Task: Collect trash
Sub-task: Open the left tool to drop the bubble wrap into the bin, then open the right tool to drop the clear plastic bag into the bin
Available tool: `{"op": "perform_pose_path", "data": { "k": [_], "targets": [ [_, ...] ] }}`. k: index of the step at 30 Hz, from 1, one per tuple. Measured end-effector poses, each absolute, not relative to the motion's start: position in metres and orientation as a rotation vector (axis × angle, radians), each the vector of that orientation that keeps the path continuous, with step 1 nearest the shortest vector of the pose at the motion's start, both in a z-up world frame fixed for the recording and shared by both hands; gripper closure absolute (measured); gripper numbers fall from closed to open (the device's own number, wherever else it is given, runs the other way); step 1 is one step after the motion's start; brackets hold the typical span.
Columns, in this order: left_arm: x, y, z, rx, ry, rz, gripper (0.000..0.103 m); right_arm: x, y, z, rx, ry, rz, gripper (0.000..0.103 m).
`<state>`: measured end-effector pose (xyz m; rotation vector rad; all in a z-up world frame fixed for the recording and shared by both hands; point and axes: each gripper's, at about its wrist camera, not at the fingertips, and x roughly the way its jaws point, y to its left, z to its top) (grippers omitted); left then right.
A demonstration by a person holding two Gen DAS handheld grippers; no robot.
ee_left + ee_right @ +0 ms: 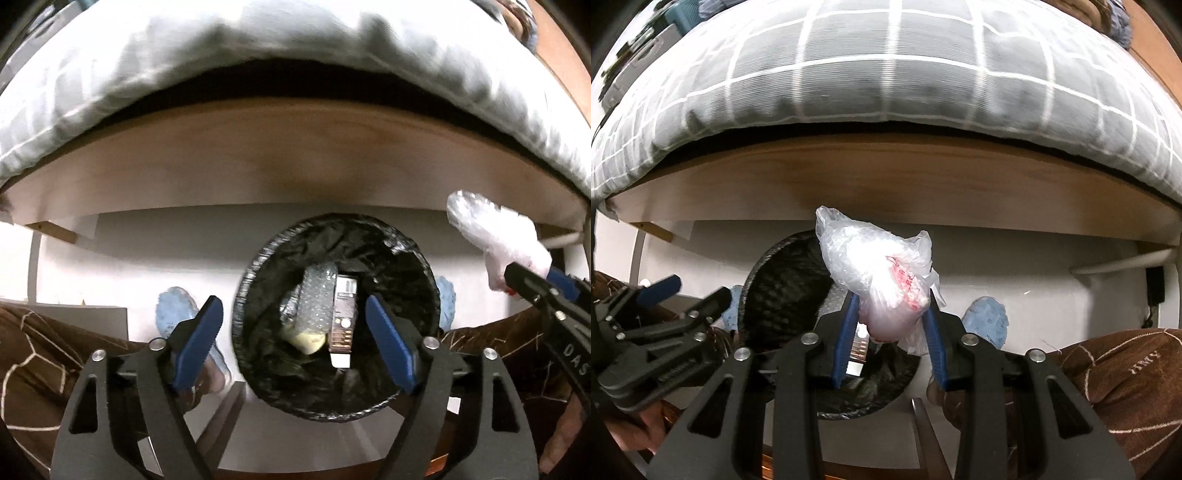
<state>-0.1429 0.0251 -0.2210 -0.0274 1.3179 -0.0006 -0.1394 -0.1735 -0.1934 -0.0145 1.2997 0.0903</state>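
Observation:
A round trash bin (258, 258) lined with a black bag stands on the white floor; it also shows in the right wrist view (775, 288). Inside lie a brown carton (343, 317), a clear plastic bottle (314, 295) and a yellowish scrap (308, 339). My left gripper (295, 332) is open and empty, straight above the bin. My right gripper (892, 321) is shut on a crumpled clear plastic bag with red print (875, 266), held above the bin's right edge. That bag also shows in the left wrist view (495, 236) at the right.
A bed with a grey checked duvet (886, 74) and a wooden side board (886, 177) stands just behind the bin. The person's blue slippers (177, 314) and brown trouser legs (1126, 387) flank the bin. A dark wooden piece (229, 417) lies near the bin.

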Motion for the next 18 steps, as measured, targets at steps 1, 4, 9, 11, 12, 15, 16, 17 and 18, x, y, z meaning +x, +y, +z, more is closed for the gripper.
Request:
{"op": "perform_pose_path", "data": {
  "k": [1, 4, 9, 11, 12, 15, 16, 17, 18],
  "targets": [
    [-0.144, 0.032, -0.217, -0.035, 1.307, 0.008, 0.02, -0.139, -0.169, -0.193, -0.02, 1.299, 0.099, 0.069],
    [-0.145, 0.051, -0.205, -0.054, 1.284, 0.034, 0.015, -0.138, -0.16, -0.191, -0.019, 1.303, 0.121, 0.069],
    [-0.149, 0.082, -0.186, -0.071, 1.249, 0.058, 0.009, -0.132, -0.14, -0.189, -0.034, 1.307, 0.153, 0.069],
    [-0.15, 0.091, -0.18, -0.067, 1.241, 0.054, 0.007, -0.131, -0.133, -0.188, -0.037, 1.309, 0.163, 0.069],
    [-0.151, 0.095, -0.178, -0.065, 1.234, 0.055, 0.006, -0.131, -0.13, -0.188, -0.037, 1.31, 0.164, 0.069],
    [-0.152, 0.101, -0.176, -0.063, 1.231, 0.056, 0.006, -0.128, -0.122, -0.191, -0.021, 1.324, 0.163, 0.069],
    [-0.152, 0.103, -0.177, -0.065, 1.236, 0.053, 0.006, -0.127, -0.119, -0.192, -0.019, 1.327, 0.164, 0.069],
    [-0.152, 0.105, -0.179, -0.065, 1.242, 0.049, 0.006, -0.127, -0.117, -0.194, -0.016, 1.331, 0.166, 0.069],
    [-0.152, 0.107, -0.179, -0.066, 1.243, 0.049, 0.006, -0.126, -0.116, -0.196, -0.014, 1.334, 0.166, 0.069]
  ]
}}
